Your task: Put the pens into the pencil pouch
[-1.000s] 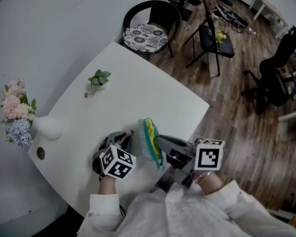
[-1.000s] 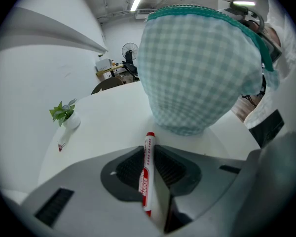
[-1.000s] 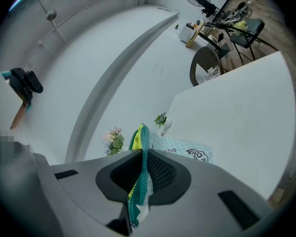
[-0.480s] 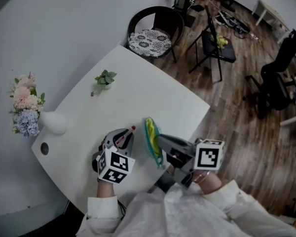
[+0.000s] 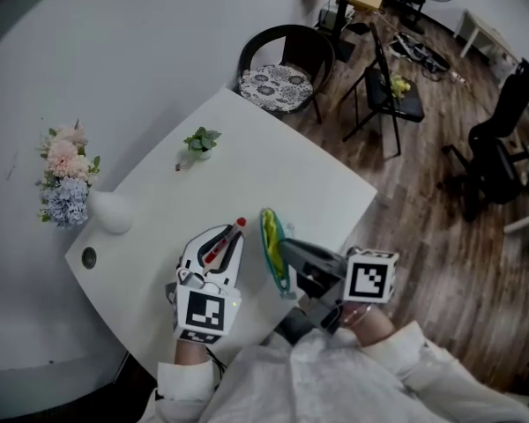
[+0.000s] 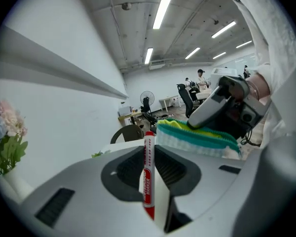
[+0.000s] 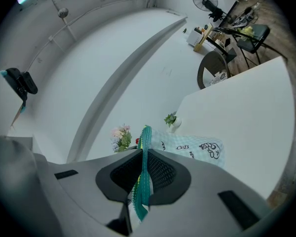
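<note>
My left gripper (image 5: 230, 233) (image 6: 149, 169) is shut on a red and white marker (image 6: 148, 174) (image 5: 225, 241) that points up and away along the jaws. To its right, my right gripper (image 5: 282, 252) (image 7: 140, 181) is shut on the teal zipper edge of the pencil pouch (image 5: 271, 248) (image 7: 187, 149). The pouch is pale blue check with a yellow lining, and it hangs upright over the white table (image 5: 247, 174). In the left gripper view the pouch (image 6: 197, 137) shows just right of the marker tip, close beside it.
A small potted plant (image 5: 199, 142) stands toward the far side of the table. A white vase of flowers (image 5: 79, 188) stands at the left corner. A round chair (image 5: 279, 77) sits past the far edge. Black chairs (image 5: 397, 86) are on the wooden floor to the right.
My left gripper has turned and lifted, so the marker now points up toward the pouch mouth. The right gripper and pouch have barely moved. The head view has shifted a little.
</note>
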